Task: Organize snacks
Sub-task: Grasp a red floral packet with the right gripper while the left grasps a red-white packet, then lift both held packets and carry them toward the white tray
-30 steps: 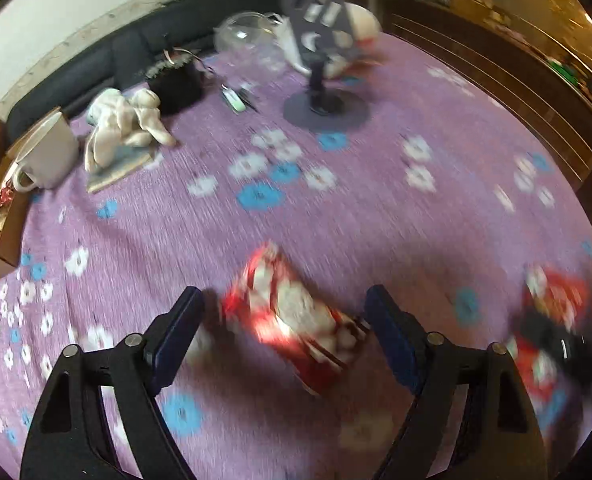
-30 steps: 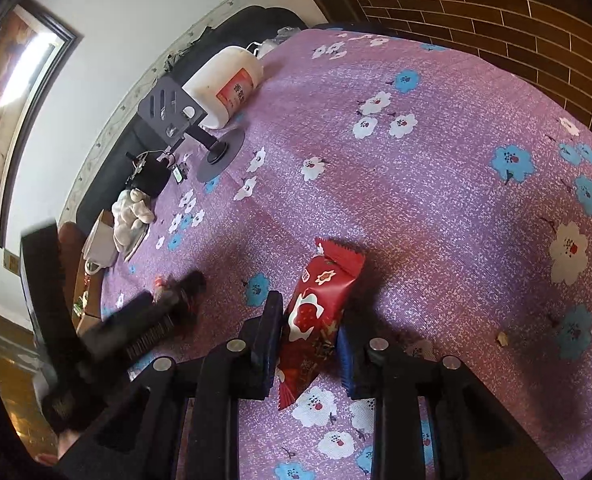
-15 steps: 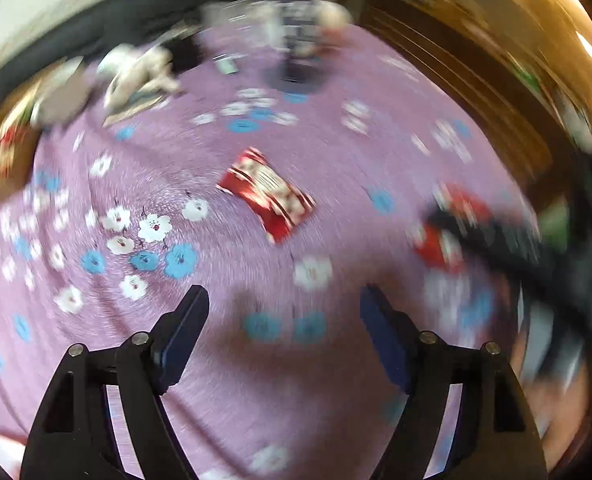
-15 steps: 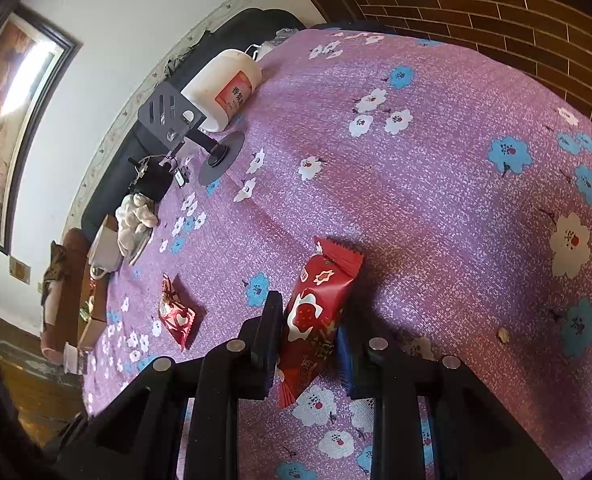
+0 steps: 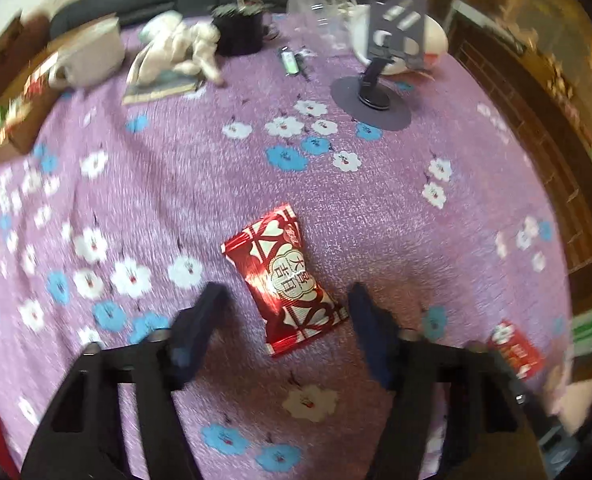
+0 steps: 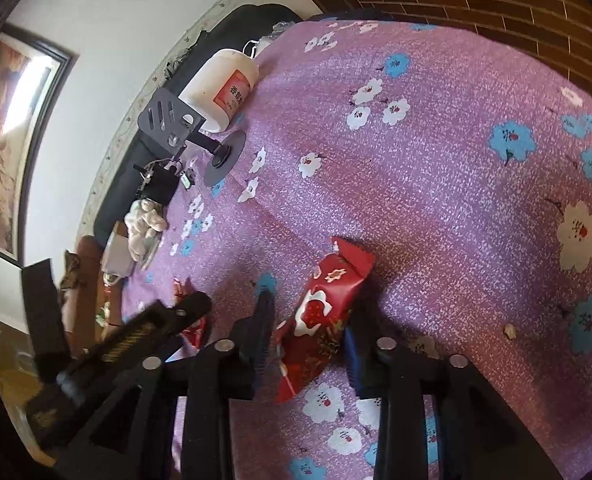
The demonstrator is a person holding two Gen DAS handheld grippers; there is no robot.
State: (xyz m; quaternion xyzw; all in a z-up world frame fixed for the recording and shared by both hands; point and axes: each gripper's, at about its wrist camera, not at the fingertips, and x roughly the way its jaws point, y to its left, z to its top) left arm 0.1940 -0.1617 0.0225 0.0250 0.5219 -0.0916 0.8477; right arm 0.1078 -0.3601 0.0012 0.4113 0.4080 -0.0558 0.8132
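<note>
A red foil snack packet (image 5: 286,282) printed with white hearts lies flat on the purple flowered cloth (image 5: 376,208) of the desk, its long axis running from 11 o'clock to 5 o'clock. The left gripper (image 5: 288,308) frames the packet's near half, fingers (image 5: 202,320) spread wide apart, one on each side and neither touching the foil.

A second snack, a longer red packet (image 6: 324,312) with white flower marks, sits in the right gripper (image 6: 308,332). Its fingers (image 6: 262,328) stand close against both sides of the wrapper, seemingly clamped on it, with the packet's crimped end sticking out toward 1 o'clock. In the left wrist view this packet shows as a small red shape (image 5: 516,348) at 4 o'clock from the first one, well apart from it.

Toward 1 o'clock from the heart packet stands a dark phone stand (image 5: 380,92) on a round base, with a white jar (image 6: 220,88) bearing a red label lying just behind it. At 12 o'clock is a black pot (image 5: 242,32), at 11 o'clock a pale figurine (image 5: 176,50) on a flat base, and further toward 10 o'clock a white mug (image 5: 92,56) beside a cardboard box (image 5: 12,116) at the cloth's edge.
</note>
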